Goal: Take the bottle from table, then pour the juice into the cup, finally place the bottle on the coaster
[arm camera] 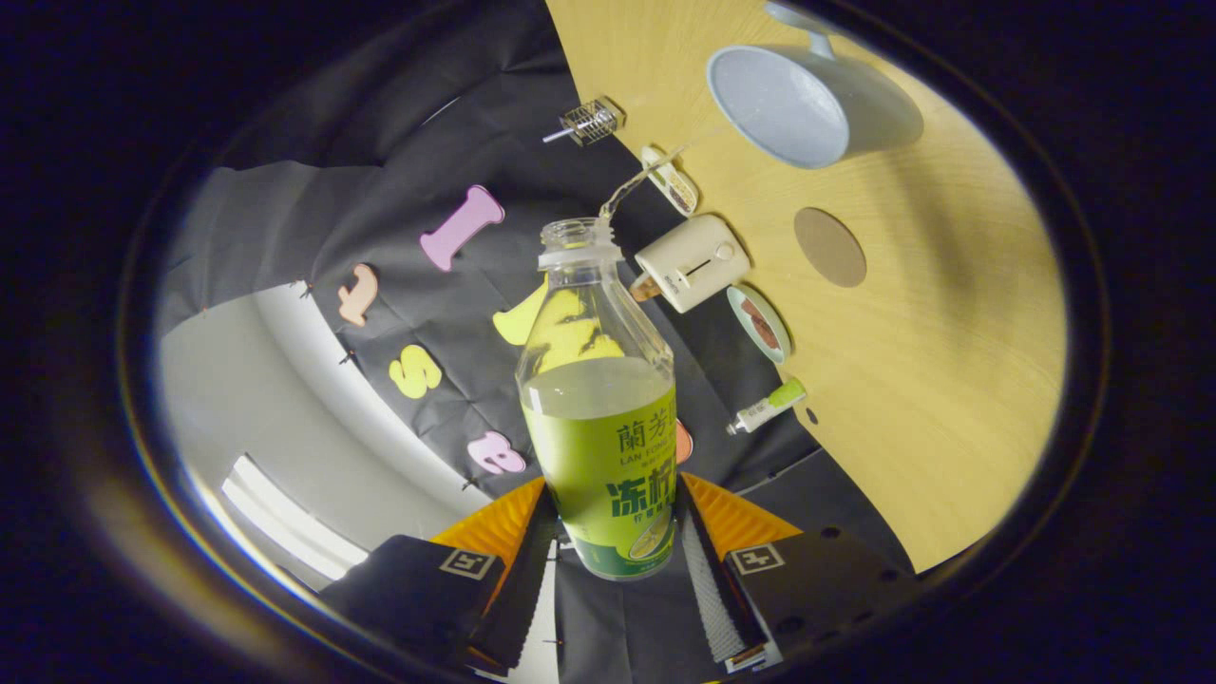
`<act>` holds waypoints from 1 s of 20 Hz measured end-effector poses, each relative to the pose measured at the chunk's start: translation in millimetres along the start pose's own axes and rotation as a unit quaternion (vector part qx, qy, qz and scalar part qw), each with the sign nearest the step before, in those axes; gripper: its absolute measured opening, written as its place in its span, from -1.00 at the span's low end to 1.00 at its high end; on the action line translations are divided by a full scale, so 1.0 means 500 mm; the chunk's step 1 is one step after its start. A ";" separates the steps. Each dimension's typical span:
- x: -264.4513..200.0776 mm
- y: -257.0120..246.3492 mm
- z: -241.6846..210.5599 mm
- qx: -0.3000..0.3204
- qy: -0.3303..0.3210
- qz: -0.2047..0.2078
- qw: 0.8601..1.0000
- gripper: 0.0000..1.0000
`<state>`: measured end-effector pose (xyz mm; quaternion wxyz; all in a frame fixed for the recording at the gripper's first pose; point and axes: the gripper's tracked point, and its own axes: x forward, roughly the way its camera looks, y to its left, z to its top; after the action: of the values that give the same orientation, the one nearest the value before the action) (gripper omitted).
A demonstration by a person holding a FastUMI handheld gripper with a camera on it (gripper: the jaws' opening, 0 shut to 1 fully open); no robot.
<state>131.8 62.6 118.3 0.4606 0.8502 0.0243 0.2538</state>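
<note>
My gripper [616,532] is shut on a clear plastic bottle [598,399] with a green label; both fingers press on its lower part. The bottle has no cap and holds pale juice up to about half its height. The whole view is rolled, so the wooden table [950,380] stands tilted beyond the bottle. A thin stream of juice [646,176] arcs from the bottle's mouth toward a grey-blue cup [803,104] with a handle, standing on the table beyond the bottle. A round brown coaster [829,247] lies on the table between the cup and my fingers.
Along the table's back edge stand a cream toaster [692,261], a small plate with food [760,325], a green-capped tube [768,407], another small dish [671,180] and a wire basket [589,122]. The black cloth wall hangs behind them.
</note>
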 end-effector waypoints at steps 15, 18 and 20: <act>0.002 0.005 0.004 0.030 -0.007 0.004 1.000 0.49; 0.001 0.009 0.009 0.035 -0.011 0.007 0.999 0.49; -0.004 0.013 0.009 0.035 -0.013 0.008 0.999 0.48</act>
<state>130.8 54.9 120.5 0.4284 0.8694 0.0204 0.2454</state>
